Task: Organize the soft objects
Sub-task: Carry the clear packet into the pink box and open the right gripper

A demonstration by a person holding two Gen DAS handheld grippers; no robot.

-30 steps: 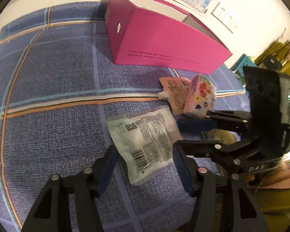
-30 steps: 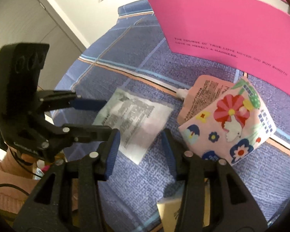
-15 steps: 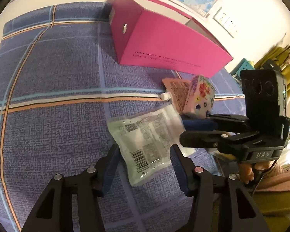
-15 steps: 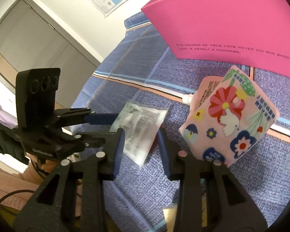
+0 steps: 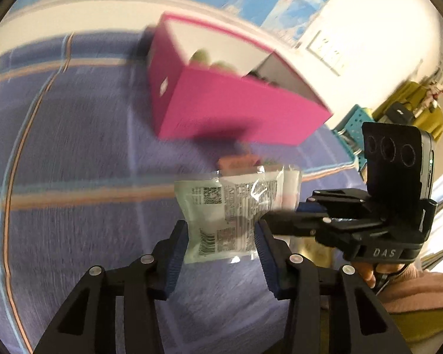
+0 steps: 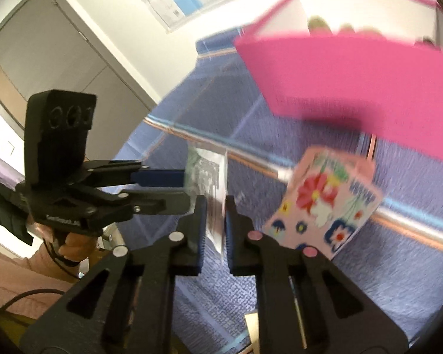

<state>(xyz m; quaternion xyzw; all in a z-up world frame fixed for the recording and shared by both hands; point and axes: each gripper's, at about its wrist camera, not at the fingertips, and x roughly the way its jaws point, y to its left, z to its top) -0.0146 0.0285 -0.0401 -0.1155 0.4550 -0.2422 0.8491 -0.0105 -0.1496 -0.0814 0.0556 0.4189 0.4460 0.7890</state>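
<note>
my left jaws [image 5: 221, 242] clench the sides of the clear printed packet [image 5: 236, 206], held up off the surface [image 5: 73, 221]. my right jaws [image 6: 214, 221] pinch the same packet [image 6: 209, 177] by its right edge. near right of it lies the floral pouch [image 6: 325, 203] on the blue checked cloth. beyond, the open pink box [image 5: 236, 109] stands with soft shapes inside, too blurred to name.

"DAS" on right claw [image 5: 280, 214] body; packet [image 5: 230, 209] print (QR, barcode) unreadable
</note>
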